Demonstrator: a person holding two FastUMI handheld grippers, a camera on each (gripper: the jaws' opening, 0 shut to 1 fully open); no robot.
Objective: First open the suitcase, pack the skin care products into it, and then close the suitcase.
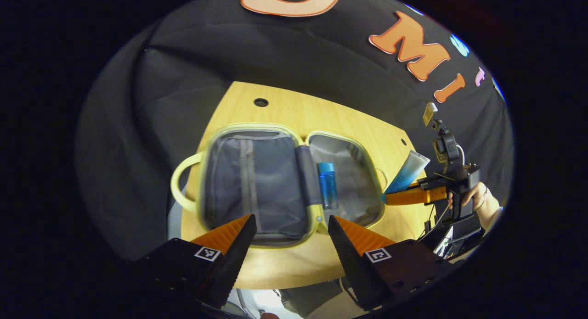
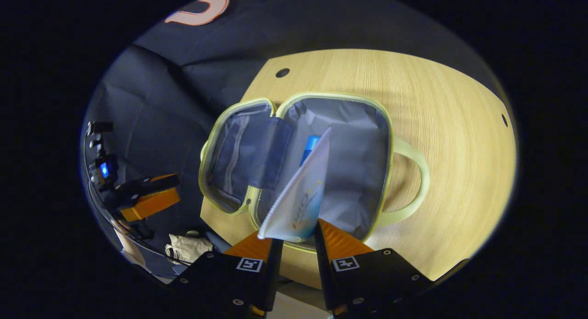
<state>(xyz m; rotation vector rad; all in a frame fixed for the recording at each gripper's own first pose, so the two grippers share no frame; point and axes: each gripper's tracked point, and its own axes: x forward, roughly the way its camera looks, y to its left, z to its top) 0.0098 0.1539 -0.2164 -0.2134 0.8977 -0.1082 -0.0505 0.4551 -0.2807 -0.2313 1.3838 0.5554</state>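
Right gripper view: right gripper [image 2: 294, 245], fingers clamped on a white-and-blue tube [image 2: 298, 204], above the open yellow suitcase [image 2: 294, 163] lying flat on the wooden bench [image 2: 450, 126]. Blue bottle [image 1: 327, 185] inside the suitcase's right half. Left gripper [image 1: 291, 236], fingers spread apart, empty, near the suitcase's front edge.

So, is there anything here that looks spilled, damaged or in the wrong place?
Nothing stands out. The suitcase lies open flat on the table, a blue bottle lies inside it, and the right gripper holds a tube above it.
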